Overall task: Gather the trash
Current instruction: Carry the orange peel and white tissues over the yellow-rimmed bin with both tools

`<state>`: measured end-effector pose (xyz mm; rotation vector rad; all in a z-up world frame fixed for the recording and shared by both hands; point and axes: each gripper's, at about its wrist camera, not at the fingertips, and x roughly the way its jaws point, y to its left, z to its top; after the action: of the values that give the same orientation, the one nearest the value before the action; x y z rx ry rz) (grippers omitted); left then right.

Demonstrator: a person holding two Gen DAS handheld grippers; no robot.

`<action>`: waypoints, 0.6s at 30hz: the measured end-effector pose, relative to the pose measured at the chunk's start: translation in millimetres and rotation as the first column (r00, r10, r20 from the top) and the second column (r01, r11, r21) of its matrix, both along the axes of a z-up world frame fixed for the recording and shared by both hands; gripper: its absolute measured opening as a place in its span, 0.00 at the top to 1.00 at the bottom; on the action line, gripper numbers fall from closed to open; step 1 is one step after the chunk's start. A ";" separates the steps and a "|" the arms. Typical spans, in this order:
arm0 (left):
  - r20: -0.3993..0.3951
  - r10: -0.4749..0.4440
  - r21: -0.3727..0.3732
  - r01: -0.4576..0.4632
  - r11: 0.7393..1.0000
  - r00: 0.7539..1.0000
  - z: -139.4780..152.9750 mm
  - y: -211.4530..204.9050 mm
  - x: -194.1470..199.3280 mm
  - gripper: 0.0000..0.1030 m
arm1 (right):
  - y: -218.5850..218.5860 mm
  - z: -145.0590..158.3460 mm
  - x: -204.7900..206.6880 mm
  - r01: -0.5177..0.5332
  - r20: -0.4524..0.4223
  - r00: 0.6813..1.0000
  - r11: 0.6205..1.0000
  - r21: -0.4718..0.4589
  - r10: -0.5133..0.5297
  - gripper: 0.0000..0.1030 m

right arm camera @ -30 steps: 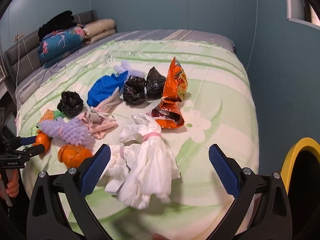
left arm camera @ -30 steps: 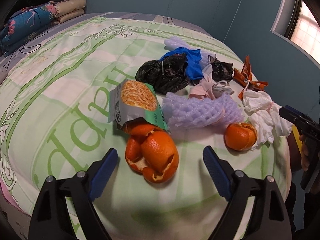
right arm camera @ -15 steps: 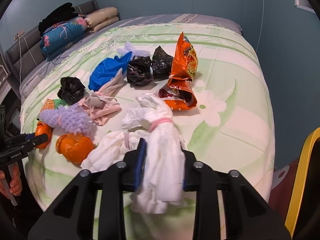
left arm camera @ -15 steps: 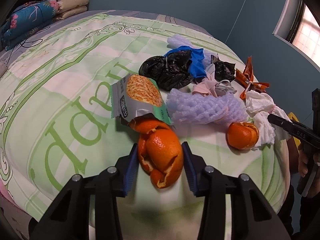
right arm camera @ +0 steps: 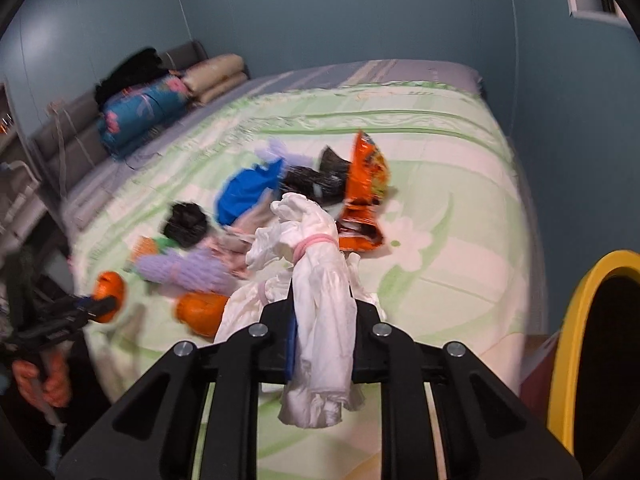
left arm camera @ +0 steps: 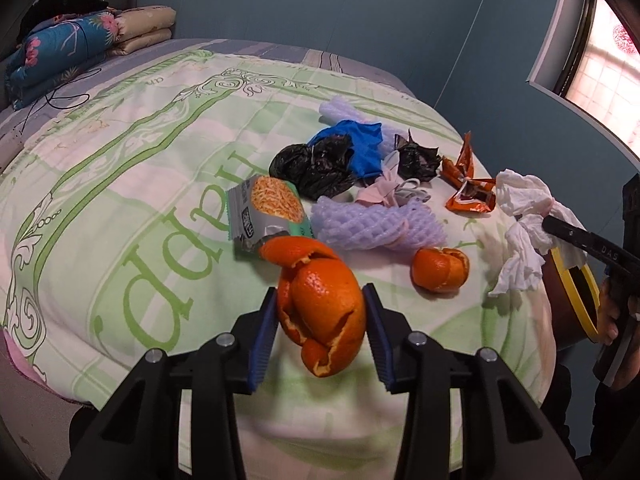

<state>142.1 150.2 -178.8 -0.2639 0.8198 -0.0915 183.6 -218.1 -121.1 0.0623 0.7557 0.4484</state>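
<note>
Since a second ago both of my grippers have gone from wide open to closed on trash, and both loads now look lifted off the quilt. My left gripper has its jaws drawn in against a curled orange peel, one blue pad on each flank, with a loose strip of peel reaching ahead of the jaws toward the noodle packet. My right gripper is nearly closed on the bundle of white tissue tied with a pink band; the bundle's top stands up ahead of the jaws and its tail hangs below them.

I read that as two items secured and ready to carry. The yellow-rimmed bin sits just right of the right jaws, so the tissue has a short trip; the peel must cross over. Still waiting ahead of the left jaws are a second orange peel, the purple foam net, black bags, a blue bag and the orange snack wrapper. The right view is motion-blurred, so finer detail there is unclear.
</note>
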 end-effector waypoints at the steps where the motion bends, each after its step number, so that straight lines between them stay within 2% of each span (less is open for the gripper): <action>1: 0.003 0.000 -0.008 0.000 1.000 1.000 2.5 0.1 -1.4 0.62 | -1.5 1.9 -0.7 -0.004 -0.007 1.000 1.000 0.020 0.004 0.84; 4: 0.015 0.000 -0.016 0.000 1.000 1.000 9.1 -1.8 -6.0 0.62 | -0.7 1.7 -2.9 -0.018 -0.023 1.000 1.000 0.018 0.018 0.84; 7: 0.028 -0.004 -0.019 0.005 1.000 1.000 15.8 -4.6 -11.2 0.62 | 1.6 -9.9 -7.7 -0.005 -0.037 0.999 0.998 -0.058 0.003 0.84; 11: 0.044 -0.014 -0.008 0.014 1.000 0.999 24.0 -7.1 -16.1 0.62 | -6.5 -28.0 -16.6 0.005 -0.075 0.997 0.995 -0.097 -0.012 0.83; 18: 0.059 -0.023 0.003 0.023 1.000 0.998 33.2 -12.0 -20.6 0.62 | -33.0 -44.9 -26.1 0.036 -0.102 0.994 0.992 -0.119 -0.048 0.83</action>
<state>121.4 138.3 -145.6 -0.2486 0.7639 -0.1197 157.5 -251.2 -166.0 -0.0085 0.8812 0.3619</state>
